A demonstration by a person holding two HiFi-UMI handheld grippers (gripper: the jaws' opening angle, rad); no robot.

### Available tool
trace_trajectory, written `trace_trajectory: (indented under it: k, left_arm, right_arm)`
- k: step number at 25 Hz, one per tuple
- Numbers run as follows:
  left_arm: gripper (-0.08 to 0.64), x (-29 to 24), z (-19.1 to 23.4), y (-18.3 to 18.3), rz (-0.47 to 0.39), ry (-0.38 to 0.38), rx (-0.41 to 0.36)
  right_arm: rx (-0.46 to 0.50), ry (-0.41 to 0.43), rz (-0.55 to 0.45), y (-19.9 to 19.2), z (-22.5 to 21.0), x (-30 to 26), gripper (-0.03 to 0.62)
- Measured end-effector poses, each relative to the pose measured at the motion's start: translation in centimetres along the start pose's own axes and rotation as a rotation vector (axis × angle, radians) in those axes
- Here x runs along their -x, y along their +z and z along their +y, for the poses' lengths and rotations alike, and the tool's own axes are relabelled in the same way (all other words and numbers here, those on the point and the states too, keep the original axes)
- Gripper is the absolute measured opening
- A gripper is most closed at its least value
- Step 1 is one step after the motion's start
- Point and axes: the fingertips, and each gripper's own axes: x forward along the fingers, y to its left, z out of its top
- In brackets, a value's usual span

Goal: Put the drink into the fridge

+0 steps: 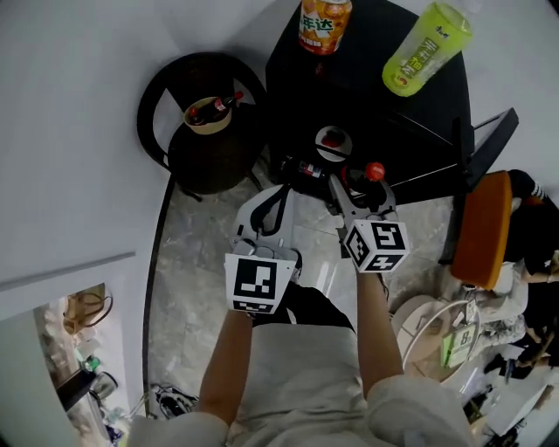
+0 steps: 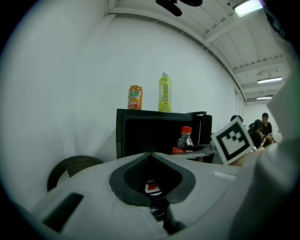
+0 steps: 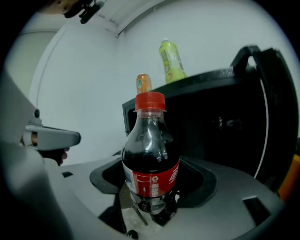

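Observation:
My right gripper (image 1: 358, 182) (image 3: 150, 199) is shut on a small cola bottle (image 1: 374, 172) (image 3: 150, 157) with a red cap and red label, held upright by its lower body. Just ahead stands the black mini fridge (image 1: 367, 83) (image 3: 220, 117), and its door (image 1: 491, 140) (image 3: 274, 103) is swung open to the right. My left gripper (image 1: 272, 199) (image 2: 151, 159) hangs lower left of the fridge. Its jaws are together and I see nothing large between them. In the left gripper view the held bottle (image 2: 185, 139) shows in front of the fridge (image 2: 150, 133).
An orange drink (image 1: 324, 24) (image 2: 135, 97) and a green bottle (image 1: 425, 48) (image 2: 164, 92) stand on the fridge top. A round dark wicker basket (image 1: 210, 148) at the left holds another cola bottle (image 1: 210, 110). An orange chair (image 1: 485, 231) and clutter lie to the right.

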Motion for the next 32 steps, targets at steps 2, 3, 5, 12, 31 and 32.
trace_trajectory:
  k: [2,3,5,12,31,32]
  left_arm:
    - [0.009,0.2,0.7,-1.0,0.014,-0.007,-0.014]
    - [0.009,0.3,1.1,-1.4,0.021,-0.006,-0.017]
    - [0.009,0.1,2.0,-2.0,0.026,0.011,-0.001]
    - [0.009,3.0,4.1,-4.0,0.095,0.009,-0.014]
    - [0.009,5.1,5.6,-8.2,0.25,0.02,0.044]
    - [0.009,5.0,5.2,-7.9,0.243,0.017,0.05]
  right_arm:
    - [0.011,0.007,0.007,-2.2,0.0,-2.9,0.298]
    - [0.017,0.002,0.013,-3.3,-0.1,-4.3,0.298]
    - [0.015,-0.006,0.023,-5.2,-0.9,-7.5,0.298]
    - [-0.081,-0.009,0.085,-10.4,-2.2,-17.3,0.298]
    - [0.07,-0.105,0.021,-9.7,-4.0,-25.6,0.299]
    - [0.067,-0.1,0.018,-9.4,-3.9,-25.3,0.299]
